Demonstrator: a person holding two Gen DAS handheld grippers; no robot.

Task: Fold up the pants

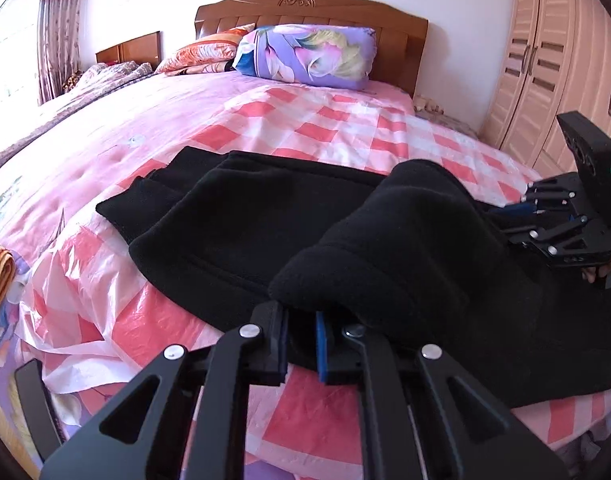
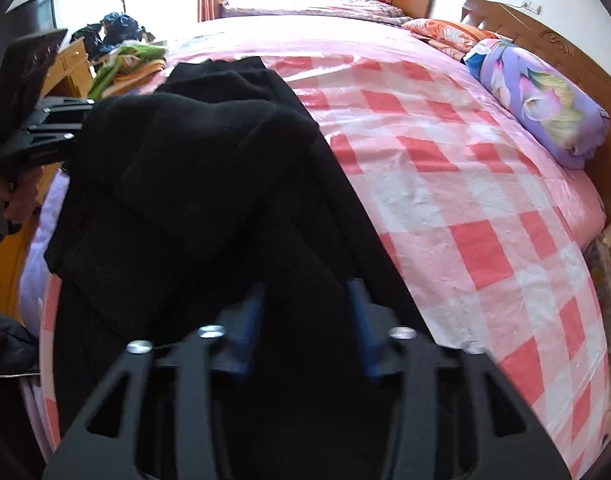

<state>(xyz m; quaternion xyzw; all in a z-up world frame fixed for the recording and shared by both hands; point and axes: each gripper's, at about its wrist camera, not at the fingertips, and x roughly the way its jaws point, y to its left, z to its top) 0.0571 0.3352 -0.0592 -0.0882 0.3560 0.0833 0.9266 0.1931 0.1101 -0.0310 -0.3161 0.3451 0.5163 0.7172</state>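
Black fleece pants (image 1: 241, 220) lie across the near edge of the bed (image 1: 305, 120), on its pink checked sheet, one end lifted over itself. We see no containers. Our left gripper (image 1: 300, 344) points low along the bed, its blue-padded fingers (image 1: 320, 350) nearly together, pinching the raised fold. Our right gripper (image 2: 307, 328) reaches in from the other side; its fingers (image 2: 363, 320) stand apart with cloth between them, and we cannot tell whether they grip.
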